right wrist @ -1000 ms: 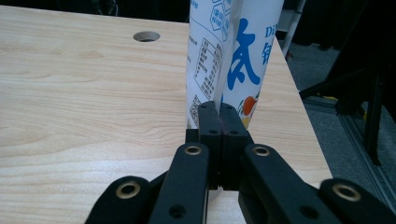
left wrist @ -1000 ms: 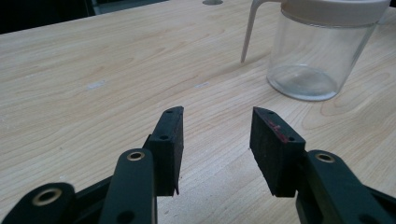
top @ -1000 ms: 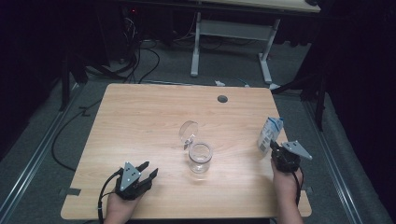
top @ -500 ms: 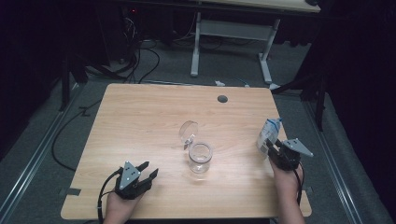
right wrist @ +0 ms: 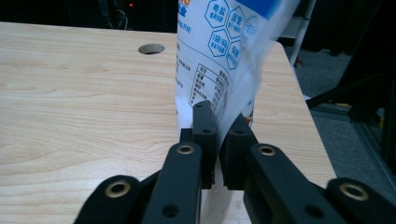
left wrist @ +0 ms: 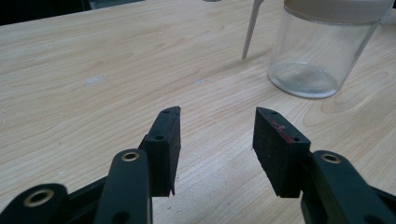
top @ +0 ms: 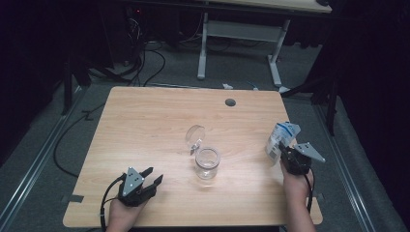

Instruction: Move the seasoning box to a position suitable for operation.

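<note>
My left gripper (left wrist: 215, 140) stood open on nothing, low on the counter (top: 145, 125), the open glass jar (left wrist: 322, 51) just ahead. My right gripper (right wrist: 218, 135), having just closed, pinched the white printed pouch (right wrist: 219, 56) upright near the counter's right edge; the high view showed the jar's hinged lid (top: 195, 136).

Left gripper (top: 153, 180) fingers (left wrist: 163, 144) apart; right gripper (top: 286, 153) fingers just closing.
</note>
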